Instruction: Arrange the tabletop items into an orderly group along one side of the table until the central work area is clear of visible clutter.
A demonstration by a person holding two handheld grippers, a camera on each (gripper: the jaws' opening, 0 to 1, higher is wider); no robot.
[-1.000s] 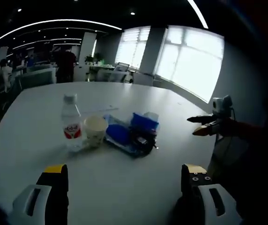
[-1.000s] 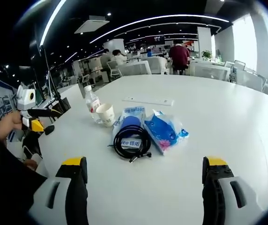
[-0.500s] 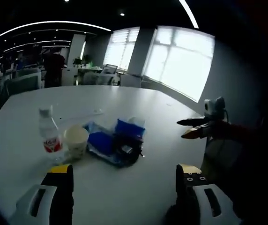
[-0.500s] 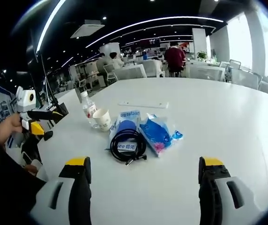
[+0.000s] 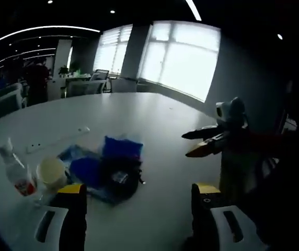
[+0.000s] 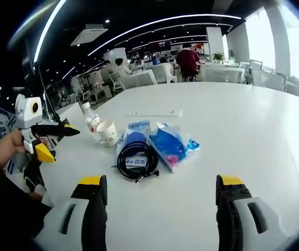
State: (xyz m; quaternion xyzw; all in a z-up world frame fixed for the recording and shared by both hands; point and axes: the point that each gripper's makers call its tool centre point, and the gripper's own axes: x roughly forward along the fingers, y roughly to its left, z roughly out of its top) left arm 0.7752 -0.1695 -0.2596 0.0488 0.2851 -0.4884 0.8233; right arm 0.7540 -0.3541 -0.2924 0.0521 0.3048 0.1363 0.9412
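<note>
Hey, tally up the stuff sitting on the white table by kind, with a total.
Water bottle: 1
Paper cup: 1
Blue packets: 2
Coiled black cable: 1
Flat white strip: 1
Total: 6

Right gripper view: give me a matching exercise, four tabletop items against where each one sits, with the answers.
Items:
1. water bottle
2. paper cup
3. black cable coil
4. white strip

Places:
A. lying on a blue packet
B. far side of the cluster
C. leftmost in the cluster
D. between the bottle and the blue packets

Pairs: 1-C, 2-D, 3-A, 4-B
</note>
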